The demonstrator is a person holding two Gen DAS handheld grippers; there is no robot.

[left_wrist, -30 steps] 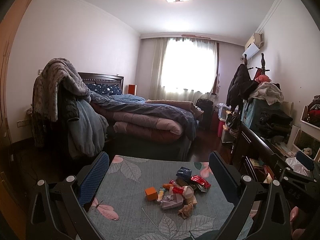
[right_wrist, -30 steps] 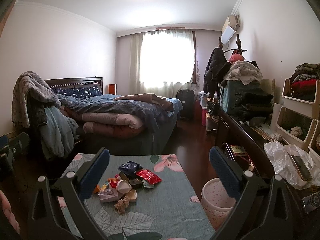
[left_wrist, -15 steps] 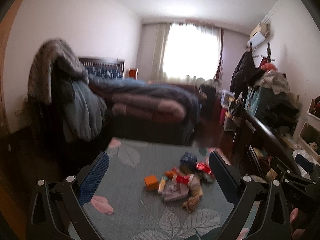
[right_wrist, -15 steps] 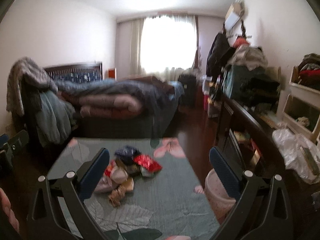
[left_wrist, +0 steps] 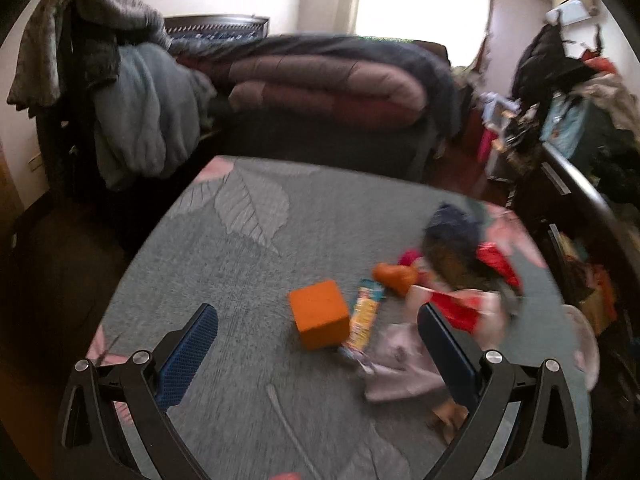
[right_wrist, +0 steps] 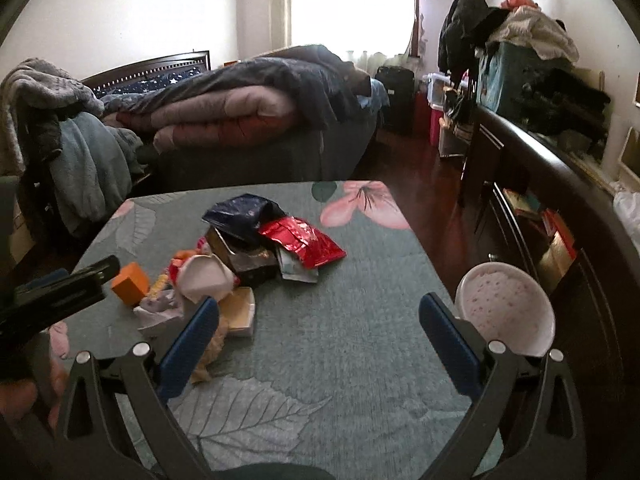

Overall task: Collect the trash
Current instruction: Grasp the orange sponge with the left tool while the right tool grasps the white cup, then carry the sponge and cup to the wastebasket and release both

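Left gripper [left_wrist: 318,334]: hanging wide open, orange box [left_wrist: 319,314] sitting just ahead between its fingers.
Right gripper [right_wrist: 319,322]: gaping empty, trash pile [right_wrist: 244,252] lying ahead-left, bin [right_wrist: 506,312] beside its right finger.

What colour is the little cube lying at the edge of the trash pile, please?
The cube is plain orange, clearest in the left wrist view.

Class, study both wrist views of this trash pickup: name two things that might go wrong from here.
1. The orange block lies against the wrapper pile; the open left hand-held gripper, aimed at it, might nudge the yellow wrapper or catch two items.
2. The pink bin stands off the table's right edge, so carried wrappers could drop onto the floor.
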